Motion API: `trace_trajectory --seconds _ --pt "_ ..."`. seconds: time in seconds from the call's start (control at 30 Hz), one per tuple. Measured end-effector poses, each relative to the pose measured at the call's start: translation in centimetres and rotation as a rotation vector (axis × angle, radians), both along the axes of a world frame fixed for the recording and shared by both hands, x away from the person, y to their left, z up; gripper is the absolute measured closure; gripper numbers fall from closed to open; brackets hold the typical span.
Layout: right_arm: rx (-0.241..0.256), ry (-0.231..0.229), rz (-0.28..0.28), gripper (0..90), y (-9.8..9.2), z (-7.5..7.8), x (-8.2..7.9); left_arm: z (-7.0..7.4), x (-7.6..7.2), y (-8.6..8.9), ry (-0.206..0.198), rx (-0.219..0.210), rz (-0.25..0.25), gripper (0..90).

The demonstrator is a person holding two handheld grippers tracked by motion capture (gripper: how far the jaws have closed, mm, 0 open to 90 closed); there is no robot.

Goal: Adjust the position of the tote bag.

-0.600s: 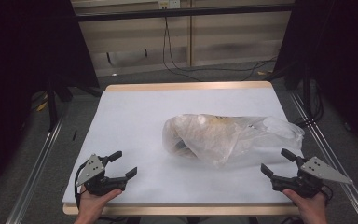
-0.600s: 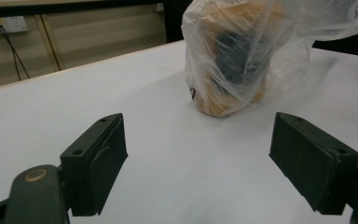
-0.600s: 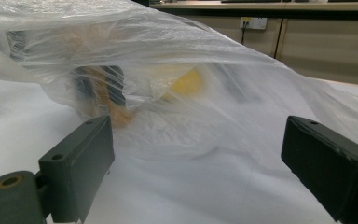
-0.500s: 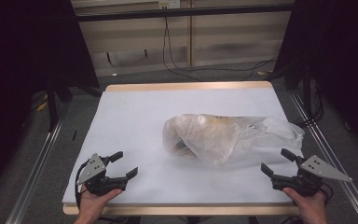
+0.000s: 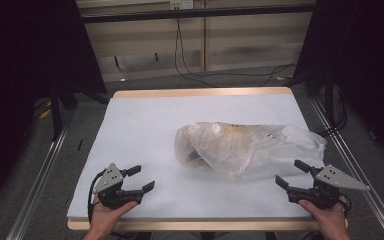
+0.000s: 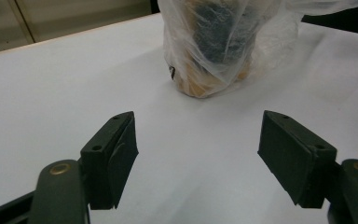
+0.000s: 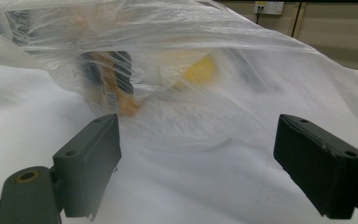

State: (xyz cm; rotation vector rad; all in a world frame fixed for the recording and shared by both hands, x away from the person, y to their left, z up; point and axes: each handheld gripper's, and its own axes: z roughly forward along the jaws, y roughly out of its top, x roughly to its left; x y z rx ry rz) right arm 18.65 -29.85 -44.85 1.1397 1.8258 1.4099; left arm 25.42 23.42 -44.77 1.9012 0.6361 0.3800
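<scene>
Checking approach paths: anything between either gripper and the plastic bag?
Nothing visible. Bare white table lies between the open left gripper and the plastic bag; the open right gripper sits just short of the bag's near edge.

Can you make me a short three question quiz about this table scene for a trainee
1. True or false: the left gripper is shut on the plastic bag.
2. Which gripper is nearer the bag? A) left B) right
3. Fill in: the bag lies on a ____ table cover.

Key:
1. False; its jaws stand open, apart from the bag.
2. B; in the right gripper view the bag looms just beyond the open jaws.
3. White.
</scene>
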Motion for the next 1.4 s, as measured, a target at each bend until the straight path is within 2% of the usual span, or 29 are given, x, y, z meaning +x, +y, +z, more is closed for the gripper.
trace_trajectory --seconds 0.07,0.1,0.13,0.2,0.27,0.33,0.37,0.4,0.5,0.67,0.7,0.73,0.77,0.97,1.0,1.03,1.13,1.2,1.3,1.4 --pt "0.001 -0.001 0.014 15.4 0.2 0.0 0.2 0.1 -0.2 -0.8 0.009 -0.002 -0.011 31.3" --pt "-0.001 0.003 0.023 15.9 0.3 0.0 0.3 0.2 -0.3 -1.0 0.019 0.022 -0.039 34.7" --pt "-0.001 0.005 0.030 16.4 0.5 0.1 0.3 0.1 -0.4 -1.2 0.020 0.021 -0.051 40.2" --pt "-0.007 0.007 0.041 17.5 0.7 0.1 0.2 0.2 -0.6 -1.7 0.034 0.028 -0.085 40.3" --pt "-0.021 0.012 0.051 18.2 0.8 0.1 0.2 0.3 -0.8 -1.9 0.027 0.031 -0.100 42.7" --pt "-0.036 0.012 0.058 19.5 0.9 0.2 0.2 0.6 -1.0 -2.2 0.025 0.024 -0.133 43.8" --pt "-0.042 0.015 0.062 20.7 1.0 0.1 0.2 0.7 -1.1 -2.4 0.023 0.011 -0.136 44.4" --pt "-0.050 0.019 0.066 21.0 1.0 0.1 0.2 0.8 -1.1 -2.5 0.023 0.017 -0.140 44.4" --pt "-0.048 0.029 0.072 21.9 1.2 0.1 0.3 0.9 -1.1 -3.1 0.042 -0.001 -0.179 43.2" --pt "-0.055 0.043 0.091 22.4 1.4 -0.1 0.6 1.2 -1.2 -4.2 0.032 0.047 -0.206 45.4" --pt "-0.058 0.046 0.095 22.4 1.4 -0.1 0.5 1.3 -1.2 -4.5 0.039 0.030 -0.215 45.5" --pt "-0.059 0.047 0.099 22.5 1.5 0.0 0.5 1.5 -1.1 -4.6 0.042 0.037 -0.223 45.9" --pt "-0.062 0.046 0.099 22.6 1.6 0.0 0.4 1.6 -1.1 -5.1 0.039 0.028 -0.232 46.8" --pt "-0.079 0.051 0.120 23.3 1.8 -0.1 0.4 2.3 -1.0 -7.2 0.008 0.049 -0.288 54.5" --pt "-0.080 0.051 0.116 23.4 1.8 -0.1 0.5 2.4 -1.0 -7.6 0.003 0.041 -0.302 55.7" --pt "-0.081 0.053 0.124 23.4 1.8 -0.1 0.5 2.5 -1.0 -8.0 -0.005 0.054 -0.319 57.7" --pt "-0.081 0.056 0.125 23.4 1.8 -0.1 0.4 2.9 -1.1 -9.1 -0.022 0.057 -0.356 59.5" --pt "-0.082 0.060 0.130 22.9 1.8 -0.1 0.5 3.0 -1.2 -9.6 -0.019 0.050 -0.368 59.5" --pt "-0.084 0.061 0.129 23.0 1.8 -0.1 0.5 3.5 -1.4 -10.8 -0.039 0.066 -0.401 59.4" --pt "-0.084 0.062 0.133 23.2 1.9 -0.1 0.5 3.9 -1.5 -11.7 -0.046 0.045 -0.419 59.4"
